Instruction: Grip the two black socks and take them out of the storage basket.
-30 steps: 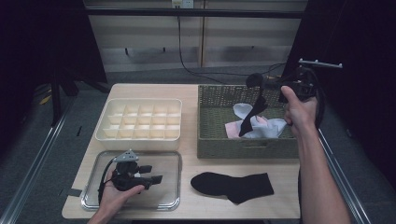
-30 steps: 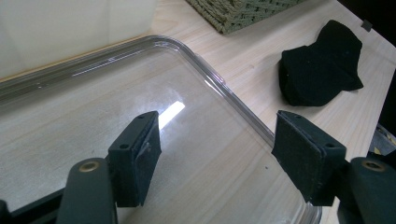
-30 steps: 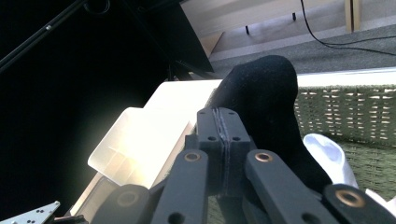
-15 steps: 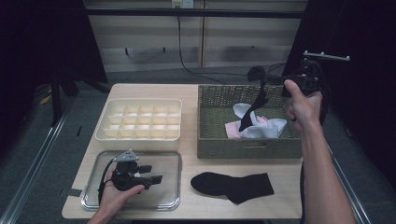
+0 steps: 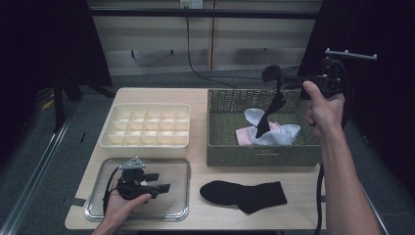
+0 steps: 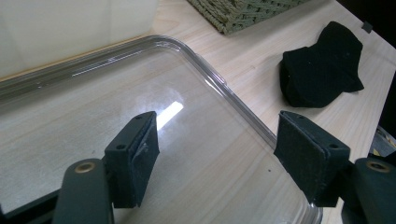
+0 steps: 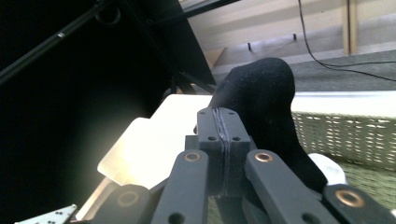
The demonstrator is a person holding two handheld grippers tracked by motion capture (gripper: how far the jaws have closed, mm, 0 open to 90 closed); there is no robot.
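My right gripper (image 5: 284, 80) is held high over the wicker basket (image 5: 259, 154), shut on a black sock (image 5: 274, 105). The sock hangs from the jaws, its lower end just above the clothes in the basket. In the right gripper view the jaws (image 7: 223, 116) are pressed together on the sock (image 7: 266, 88), which bulges over them. A second black sock (image 5: 244, 194) lies flat on the table's front. My left gripper (image 5: 164, 187) rests over the clear tray (image 5: 176, 166) at front left. Its jaws (image 6: 215, 135) stand open with nothing between them.
A cream divided organizer (image 5: 147, 125) sits behind the tray. White socks (image 5: 279, 132) and a pink one (image 5: 243, 134) lie in the basket. In the left gripper view the flat black sock (image 6: 322, 70) lies beyond the tray's rim (image 6: 224, 88).
My right gripper has risen with the black sock, drawing it further up out of the basket. The left gripper has stayed where it was.
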